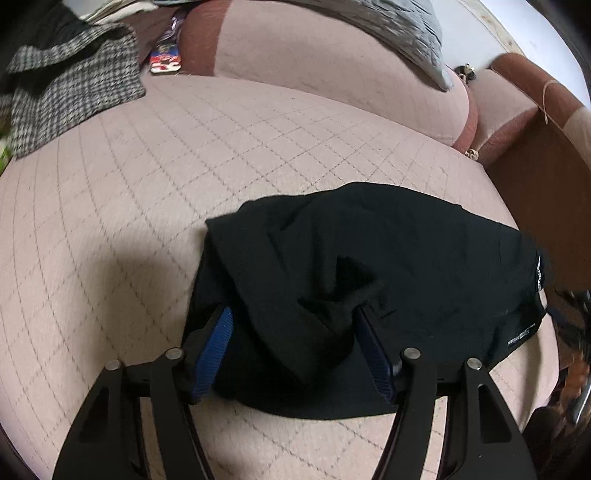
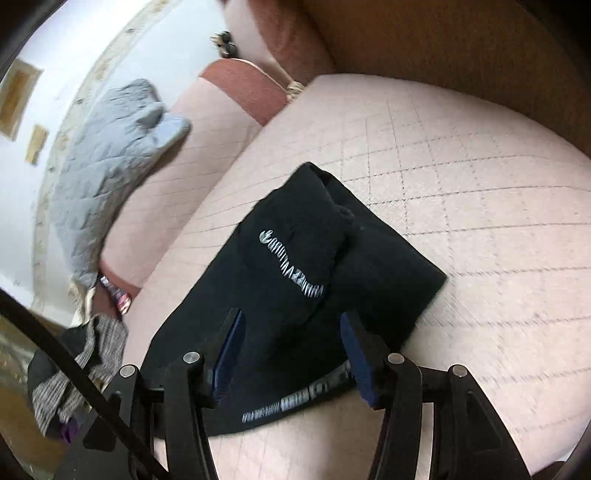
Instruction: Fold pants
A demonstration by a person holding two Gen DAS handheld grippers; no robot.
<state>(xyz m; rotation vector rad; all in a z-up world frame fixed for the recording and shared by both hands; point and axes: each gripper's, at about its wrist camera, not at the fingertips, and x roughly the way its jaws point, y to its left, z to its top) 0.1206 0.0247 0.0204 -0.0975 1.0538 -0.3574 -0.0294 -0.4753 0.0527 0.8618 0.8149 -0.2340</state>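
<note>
Black pants (image 1: 388, 266) lie bunched in a folded bundle on the pink quilted sofa seat (image 1: 147, 184). My left gripper (image 1: 293, 317) is open, its blue-padded fingers on either side of a raised fold of the pants. In the right wrist view the pants (image 2: 295, 266) show white lettering and a printed waistband. My right gripper (image 2: 291, 325) is open, with its fingers straddling the fabric just above the waistband edge.
A houndstooth garment (image 1: 70, 88) lies at the seat's far left, with a colourful packet (image 1: 164, 61) behind it. A grey quilted cushion (image 1: 399, 33) rests on the pink backrest (image 1: 314, 74). A brown wooden panel (image 1: 546, 192) borders the seat's right side.
</note>
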